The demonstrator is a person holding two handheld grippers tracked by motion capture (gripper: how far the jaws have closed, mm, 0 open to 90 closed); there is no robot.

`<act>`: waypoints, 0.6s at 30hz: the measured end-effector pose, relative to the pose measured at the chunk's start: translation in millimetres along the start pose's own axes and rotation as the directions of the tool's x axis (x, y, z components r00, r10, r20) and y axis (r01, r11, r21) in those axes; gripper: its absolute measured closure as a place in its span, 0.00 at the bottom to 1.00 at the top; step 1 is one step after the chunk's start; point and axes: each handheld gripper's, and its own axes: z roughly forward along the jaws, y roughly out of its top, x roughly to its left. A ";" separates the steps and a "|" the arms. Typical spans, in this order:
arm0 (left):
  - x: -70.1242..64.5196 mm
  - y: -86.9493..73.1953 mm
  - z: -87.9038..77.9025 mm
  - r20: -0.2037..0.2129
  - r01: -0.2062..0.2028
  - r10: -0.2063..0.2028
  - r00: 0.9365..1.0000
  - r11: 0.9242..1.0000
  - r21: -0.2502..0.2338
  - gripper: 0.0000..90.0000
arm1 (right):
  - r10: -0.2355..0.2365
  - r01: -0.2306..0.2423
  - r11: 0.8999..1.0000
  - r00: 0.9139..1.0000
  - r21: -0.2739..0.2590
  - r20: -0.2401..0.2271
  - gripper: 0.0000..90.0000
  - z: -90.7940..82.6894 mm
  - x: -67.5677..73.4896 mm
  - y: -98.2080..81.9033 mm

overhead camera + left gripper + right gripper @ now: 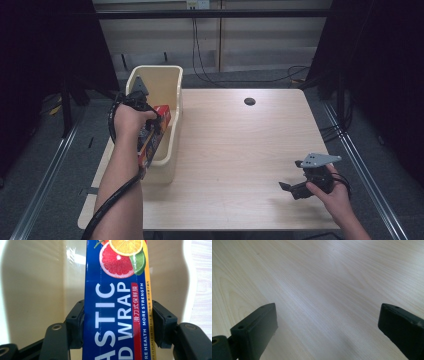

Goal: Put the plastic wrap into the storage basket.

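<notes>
Plastic wrap box (116,307): clamped between the left gripper's (117,322) jaws, tilted inside the cream bin (172,80), not yet let go. Right gripper (292,188): jaws apart, empty, low over the table (235,150). Judged: placing nearly done; release remains.

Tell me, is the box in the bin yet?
Almost. Done: the left gripper is shut on the box and has it over the cream bin, one end already inside. In hand: the box is tilted, its near end sticking out past the bin's rim. Left: lowering it in and letting go. The right gripper waits open above the bare table.
</notes>
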 end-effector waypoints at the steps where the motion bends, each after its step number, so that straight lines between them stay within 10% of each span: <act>1: -0.9 -0.2 1.4 -0.005 0.004 -0.004 1.000 1.000 -0.003 0.44 | 0.003 -0.003 1.000 1.000 0.000 0.001 0.03 -0.1 0.0 0.0; 12: -6.2 0.8 9.7 -0.036 -0.027 0.028 0.999 0.999 0.034 0.43 | 0.002 -0.002 1.000 1.000 0.001 0.004 0.03 -0.2 -0.7 -0.6; 18: -9.8 1.4 -9.4 -0.017 -0.028 0.027 0.999 0.998 -0.049 0.38 | 0.000 0.000 1.000 1.000 -0.001 0.003 0.03 -0.4 -0.4 0.0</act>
